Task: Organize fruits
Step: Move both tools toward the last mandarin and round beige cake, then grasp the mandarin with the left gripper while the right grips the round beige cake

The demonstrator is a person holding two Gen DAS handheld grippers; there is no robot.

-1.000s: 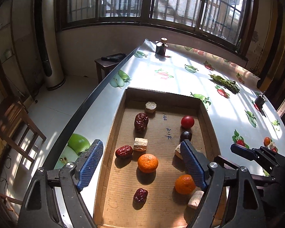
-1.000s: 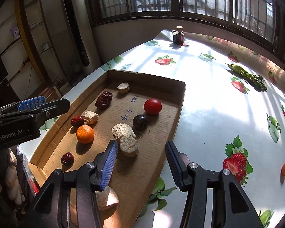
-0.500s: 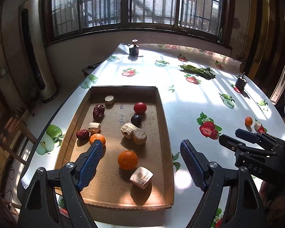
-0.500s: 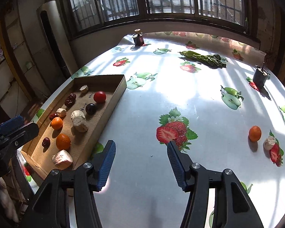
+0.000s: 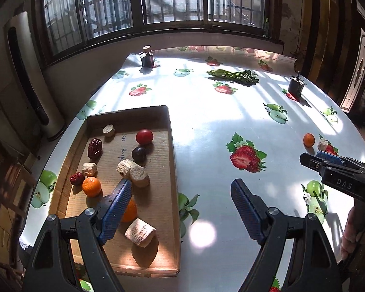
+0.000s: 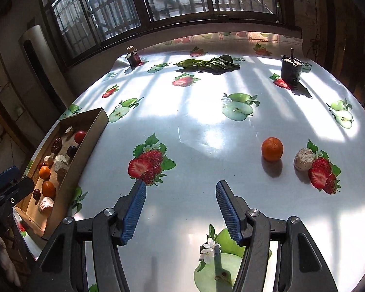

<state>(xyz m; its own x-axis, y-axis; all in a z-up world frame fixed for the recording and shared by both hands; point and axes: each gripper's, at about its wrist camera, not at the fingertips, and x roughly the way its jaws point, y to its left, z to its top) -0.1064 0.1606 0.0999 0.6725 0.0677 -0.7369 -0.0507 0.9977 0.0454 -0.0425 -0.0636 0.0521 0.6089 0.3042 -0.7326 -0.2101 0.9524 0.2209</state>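
The right hand-held gripper [image 6: 181, 209] hangs over bare counter [image 6: 197, 121] with its jaws parted and nothing between them, while the left hand-held gripper [image 5: 180, 204] stands wide and empty at the right edge of the cardboard tray [image 5: 174, 170]. Most of the fruit already lies in that tray; still out on the counter are a loose orange [image 6: 272, 149] and, just beside it, a pale cork-like chunk [image 6: 303, 159] resting against a printed strawberry. The step in hand looks like fetching the orange. To do it well, the right gripper should swing across until the orange sits squarely between the pads, come down low, and close at the widest part, since a round fruit may roll away if nudged off-centre.
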